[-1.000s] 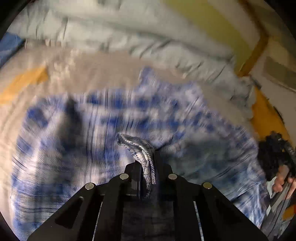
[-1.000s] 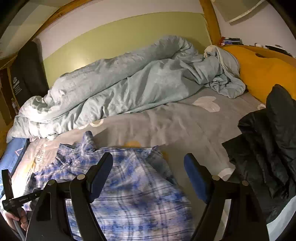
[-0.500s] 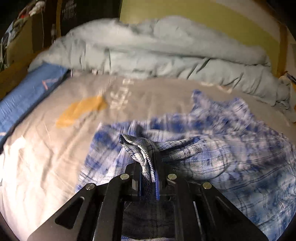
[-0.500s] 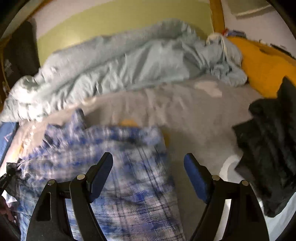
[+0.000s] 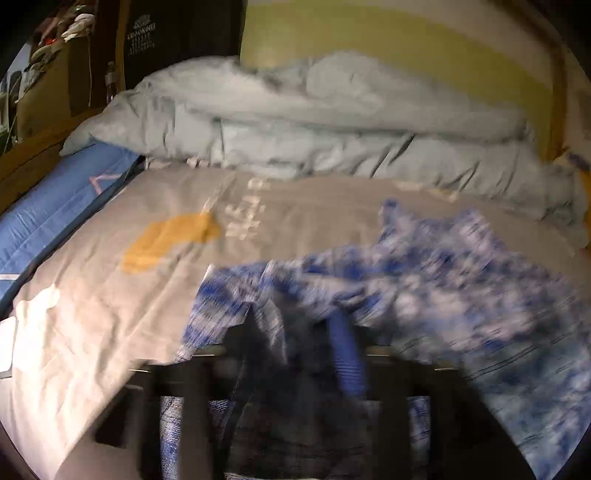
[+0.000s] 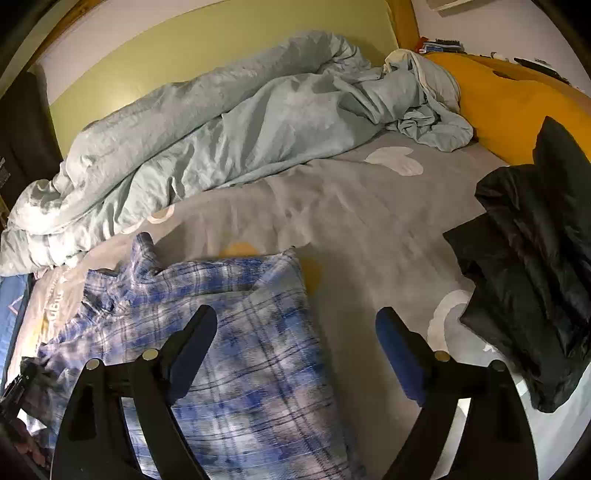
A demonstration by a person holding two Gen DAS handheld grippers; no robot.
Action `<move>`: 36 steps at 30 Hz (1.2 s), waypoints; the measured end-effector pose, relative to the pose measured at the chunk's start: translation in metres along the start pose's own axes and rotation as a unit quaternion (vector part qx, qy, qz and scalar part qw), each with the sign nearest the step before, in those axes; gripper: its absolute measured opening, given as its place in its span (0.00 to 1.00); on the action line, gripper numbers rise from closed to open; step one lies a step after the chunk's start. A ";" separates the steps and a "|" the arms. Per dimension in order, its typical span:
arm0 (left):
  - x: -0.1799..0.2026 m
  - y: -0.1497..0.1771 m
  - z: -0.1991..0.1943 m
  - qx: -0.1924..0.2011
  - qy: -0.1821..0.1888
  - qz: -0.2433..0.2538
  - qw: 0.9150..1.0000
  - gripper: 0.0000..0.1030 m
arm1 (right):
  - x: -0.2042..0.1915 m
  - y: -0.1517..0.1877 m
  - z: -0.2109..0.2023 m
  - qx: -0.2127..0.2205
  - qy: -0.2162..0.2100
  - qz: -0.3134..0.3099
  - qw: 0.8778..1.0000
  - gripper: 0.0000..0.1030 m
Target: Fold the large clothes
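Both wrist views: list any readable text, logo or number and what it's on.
White print on the dark panel behind the bed, left wrist view: a small logo and a few lines of lettering, too blurred to read.
White lettering on the grey printed bedsheet, left wrist view: large capitals, smeared, not readable.
White lettering on the same sheet's edge, right wrist view: sideways, partly hidden, not readable.
No numbers visible.

A blue and white plaid shirt [image 6: 236, 332] lies on a grey bedsheet [image 6: 351, 221] printed with white heart shapes and orange patches. A pale blue-grey duvet [image 6: 221, 122] is bunched against a yellow-green wall [image 6: 221, 37]. A black jacket [image 6: 535, 258] sits beside an orange pillow [image 6: 517, 103]. A blue mat [image 5: 55, 214] edges the sheet.
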State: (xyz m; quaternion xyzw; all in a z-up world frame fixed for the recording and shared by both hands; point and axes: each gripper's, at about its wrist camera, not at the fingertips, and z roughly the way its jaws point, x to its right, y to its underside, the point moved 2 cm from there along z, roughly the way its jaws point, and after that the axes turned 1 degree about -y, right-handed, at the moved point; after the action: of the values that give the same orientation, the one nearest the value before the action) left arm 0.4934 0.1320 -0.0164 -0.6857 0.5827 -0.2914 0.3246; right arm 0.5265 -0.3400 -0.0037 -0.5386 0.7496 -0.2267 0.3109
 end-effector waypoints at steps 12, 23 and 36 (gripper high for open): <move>0.015 -0.017 -0.080 0.135 0.054 0.014 0.989 0.98 | -0.038 0.000 -0.046 0.122 0.000 -0.075 0.990 0.99; 0.016 -0.017 -0.100 0.172 0.057 0.010 0.983 1.00 | -0.075 0.013 -0.077 0.186 -0.045 -0.136 0.972 0.99; 0.037 -0.017 -0.154 0.197 0.085 0.033 0.976 1.00 | -0.108 0.032 -0.110 0.211 -0.094 -0.179 0.956 0.99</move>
State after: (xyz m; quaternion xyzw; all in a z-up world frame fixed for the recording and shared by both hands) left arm 0.3896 0.0814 0.0933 -0.5613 0.5613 -0.4468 0.4125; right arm 0.4508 -0.2269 0.0760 -0.6046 0.5436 -0.3804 0.4408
